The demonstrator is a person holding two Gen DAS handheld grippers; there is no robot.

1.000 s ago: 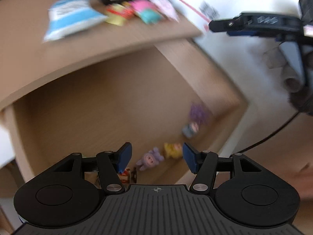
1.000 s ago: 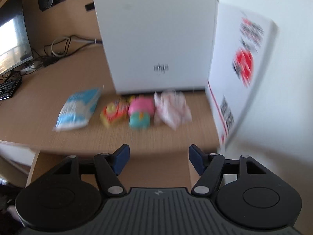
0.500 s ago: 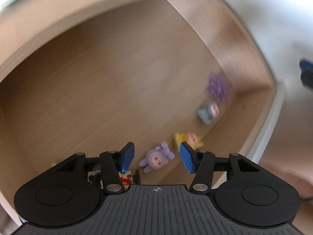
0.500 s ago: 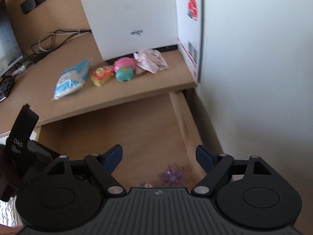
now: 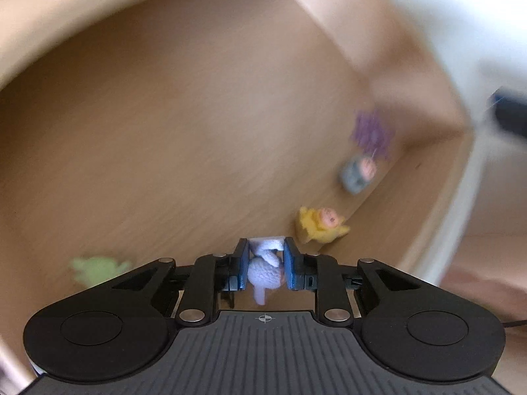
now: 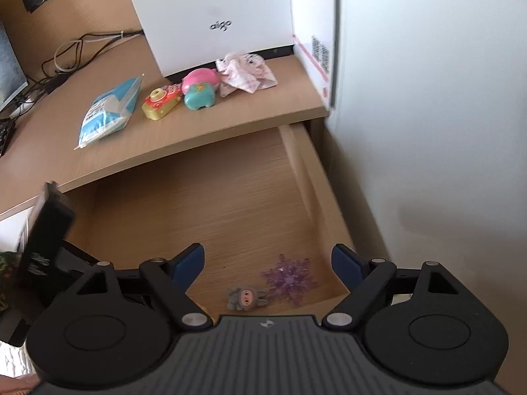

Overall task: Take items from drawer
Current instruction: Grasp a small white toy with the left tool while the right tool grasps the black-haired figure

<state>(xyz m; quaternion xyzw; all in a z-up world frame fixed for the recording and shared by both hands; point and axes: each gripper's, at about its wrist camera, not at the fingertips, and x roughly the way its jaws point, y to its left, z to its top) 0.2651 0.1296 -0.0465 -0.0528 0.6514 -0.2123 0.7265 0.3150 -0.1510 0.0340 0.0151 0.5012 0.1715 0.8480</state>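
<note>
Below, reaching into the open drawer (image 6: pixel 230 197): left gripper (image 5: pixel 265 265) pinching the lilac plush figure (image 5: pixel 263 273) near the drawer's front wall; right gripper (image 6: pixel 266 263) hovering, jaws spread, above the purple ornament (image 6: pixel 290 279). Next, presumably: lifting clear without nudging the yellow figure (image 5: pixel 319 227).

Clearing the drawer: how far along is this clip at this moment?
Midway, apparently. Done: a blue packet, a toy camera and a pink-and-teal toy lie on the desk, though whether they came from the drawer is not shown. In hand: the left tongs are shut on a lilac figure. Left: yellow figure, grey figure, purple snowflake and a blurred green item. The right tongs are open.
</note>
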